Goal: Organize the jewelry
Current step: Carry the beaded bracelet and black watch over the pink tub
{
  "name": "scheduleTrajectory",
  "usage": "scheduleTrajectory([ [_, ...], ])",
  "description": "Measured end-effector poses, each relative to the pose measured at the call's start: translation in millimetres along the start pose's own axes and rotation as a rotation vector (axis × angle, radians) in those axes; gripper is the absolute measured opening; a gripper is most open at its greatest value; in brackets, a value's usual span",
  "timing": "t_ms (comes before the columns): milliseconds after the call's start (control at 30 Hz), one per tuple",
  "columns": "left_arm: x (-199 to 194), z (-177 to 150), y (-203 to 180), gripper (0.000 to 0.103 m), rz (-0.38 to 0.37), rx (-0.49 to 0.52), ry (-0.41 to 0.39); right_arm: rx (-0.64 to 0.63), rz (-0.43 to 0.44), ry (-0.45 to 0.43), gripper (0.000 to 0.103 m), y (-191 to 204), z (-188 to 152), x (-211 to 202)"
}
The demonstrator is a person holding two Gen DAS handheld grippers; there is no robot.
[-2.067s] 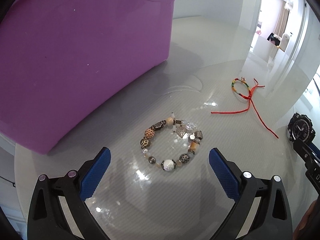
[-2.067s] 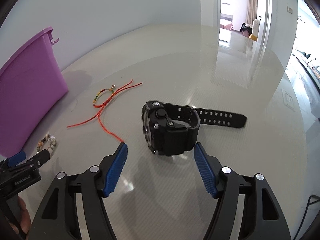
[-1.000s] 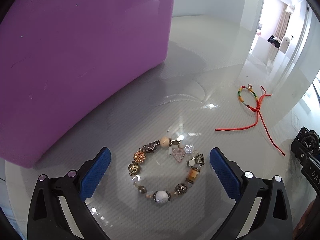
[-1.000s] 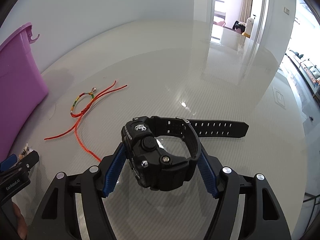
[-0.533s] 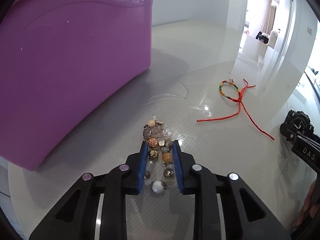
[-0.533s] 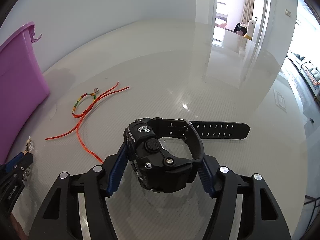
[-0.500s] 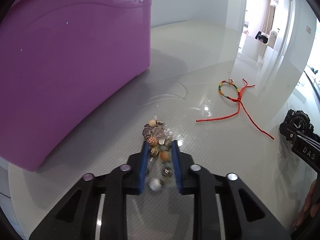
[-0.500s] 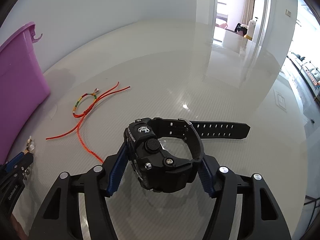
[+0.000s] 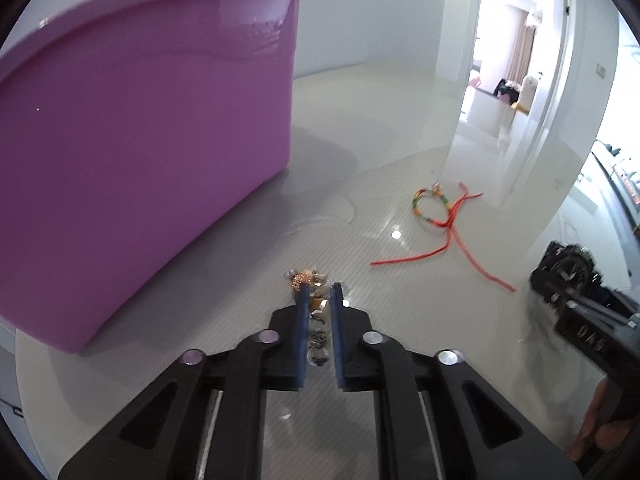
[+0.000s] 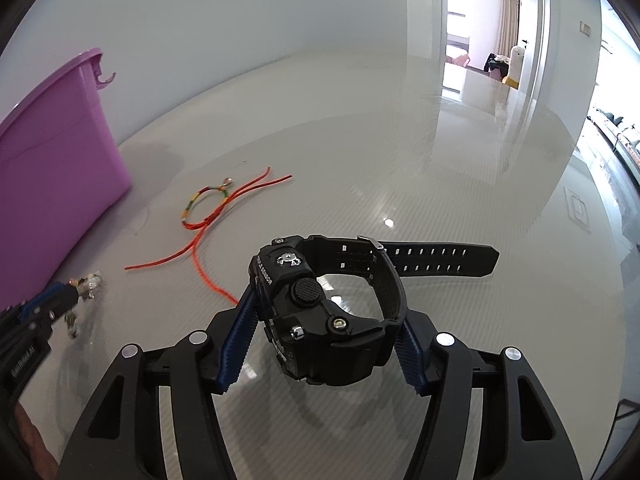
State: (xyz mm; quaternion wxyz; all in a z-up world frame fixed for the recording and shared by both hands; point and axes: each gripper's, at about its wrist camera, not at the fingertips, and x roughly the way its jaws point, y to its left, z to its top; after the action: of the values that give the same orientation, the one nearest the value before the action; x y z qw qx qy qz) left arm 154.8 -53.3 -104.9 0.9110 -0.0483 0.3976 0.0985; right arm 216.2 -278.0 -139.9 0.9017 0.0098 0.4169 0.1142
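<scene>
while the left gripper (image 9: 320, 300), just closed, pinched the bracelet (image 9: 310, 280) and the right gripper (image 10: 326, 320) clamped the watch (image 10: 320, 312), the bin (image 9: 140, 140) stood far left, nearer the left.

Place: a home, lived-in and bright.
Surface: glossy white table (image 10: 400, 168) under plain white walls.
Doorway (image 9: 516, 60): opens onto a room with curtains and clothes.
Household item: purple plastic tub (image 9: 140, 120) on the table.
</scene>
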Motion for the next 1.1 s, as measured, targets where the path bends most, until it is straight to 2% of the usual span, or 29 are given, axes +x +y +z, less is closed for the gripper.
scheduleTrajectory([
  [533,-35.5,11.0,2.0,0.01,-0.043,-0.019,-0.048,-0.004,0.032,-0.022,0.06,7.4,0.9,-24.9],
  [833,-63.1,28.0,-0.4,0.01,-0.062,-0.02,-0.08,-0.013,0.045,-0.043,0.06,12.9,11.0,-57.4],
  [1100,-105.9,48.1,0.9,0.01,-0.061,-0.029,-0.13,-0.049,0.073,-0.072,0.06,26.1,26.4,-94.1],
])
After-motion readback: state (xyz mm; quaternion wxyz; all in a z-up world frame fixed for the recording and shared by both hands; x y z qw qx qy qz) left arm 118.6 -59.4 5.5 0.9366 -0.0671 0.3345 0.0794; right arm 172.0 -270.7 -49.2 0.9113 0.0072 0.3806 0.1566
